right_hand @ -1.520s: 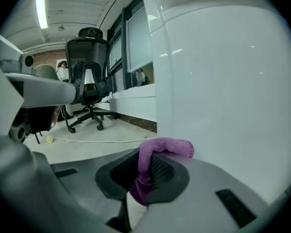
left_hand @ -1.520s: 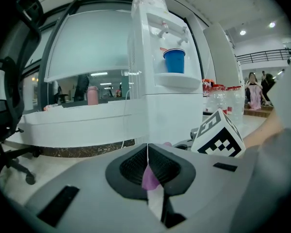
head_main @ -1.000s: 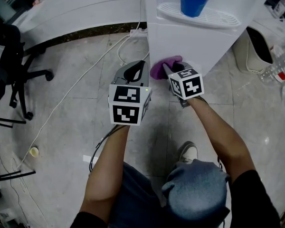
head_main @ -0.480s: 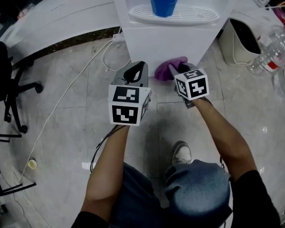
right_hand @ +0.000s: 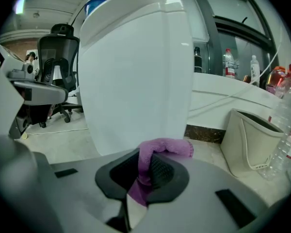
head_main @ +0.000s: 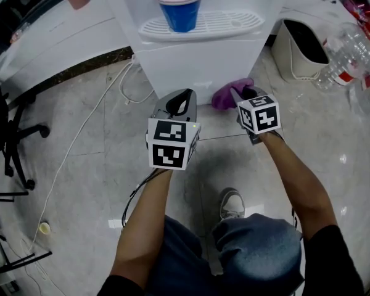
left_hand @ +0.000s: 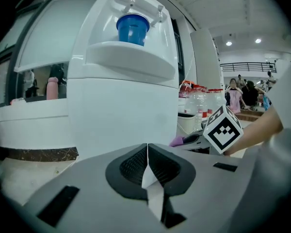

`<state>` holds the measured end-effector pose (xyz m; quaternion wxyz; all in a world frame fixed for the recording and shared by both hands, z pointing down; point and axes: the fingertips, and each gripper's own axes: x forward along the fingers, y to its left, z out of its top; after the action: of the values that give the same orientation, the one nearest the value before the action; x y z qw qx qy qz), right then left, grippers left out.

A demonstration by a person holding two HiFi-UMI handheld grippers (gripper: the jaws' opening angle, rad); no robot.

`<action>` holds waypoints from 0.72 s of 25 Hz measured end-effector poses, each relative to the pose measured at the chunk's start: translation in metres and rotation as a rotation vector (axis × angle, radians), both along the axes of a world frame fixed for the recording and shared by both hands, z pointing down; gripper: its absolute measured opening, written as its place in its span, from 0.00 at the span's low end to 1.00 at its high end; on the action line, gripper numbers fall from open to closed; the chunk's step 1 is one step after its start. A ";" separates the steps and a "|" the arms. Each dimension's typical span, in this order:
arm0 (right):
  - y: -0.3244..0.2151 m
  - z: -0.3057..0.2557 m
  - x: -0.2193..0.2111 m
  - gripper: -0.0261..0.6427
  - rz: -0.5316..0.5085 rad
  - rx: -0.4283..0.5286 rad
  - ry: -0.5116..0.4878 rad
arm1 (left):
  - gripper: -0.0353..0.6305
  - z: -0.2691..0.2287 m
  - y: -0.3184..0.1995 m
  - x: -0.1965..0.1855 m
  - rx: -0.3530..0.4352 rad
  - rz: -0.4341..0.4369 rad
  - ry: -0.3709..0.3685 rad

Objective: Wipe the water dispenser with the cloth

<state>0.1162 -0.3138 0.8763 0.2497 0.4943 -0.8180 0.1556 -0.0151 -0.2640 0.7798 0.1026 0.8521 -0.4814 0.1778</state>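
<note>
At 1 o'clock of closed, empty left gripper point(head_main: 184, 95): right gripper point(head_main: 238, 94) pinches cloth point(head_main: 225, 96), now shifted right along water dispenser point(head_main: 197, 57) base; pass likely ending.

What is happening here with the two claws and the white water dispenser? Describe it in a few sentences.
A person faces a white water dispenser, holding a gripper in each hand. The right claw is shut on a purple cloth, held close to the dispenser's lower front; whether the cloth touches it is unclear. The left claw is shut and empty, off to the left. A blue cup sits on the drip tray above.
</note>
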 end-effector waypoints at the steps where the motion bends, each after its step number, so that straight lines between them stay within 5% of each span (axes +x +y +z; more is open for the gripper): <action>1: 0.000 0.000 0.005 0.10 0.004 0.000 0.006 | 0.09 0.001 0.000 0.002 -0.001 0.004 -0.001; 8: 0.014 -0.034 0.010 0.10 -0.021 0.011 0.019 | 0.09 -0.028 -0.009 0.019 0.013 -0.004 0.015; 18: 0.037 -0.174 -0.007 0.10 -0.049 0.010 -0.049 | 0.09 -0.153 0.007 0.018 -0.033 0.007 -0.018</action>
<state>0.1095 -0.2772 0.7023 0.2311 0.4715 -0.8363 0.1575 0.0030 -0.2574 0.6272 0.1115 0.8504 -0.4763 0.1936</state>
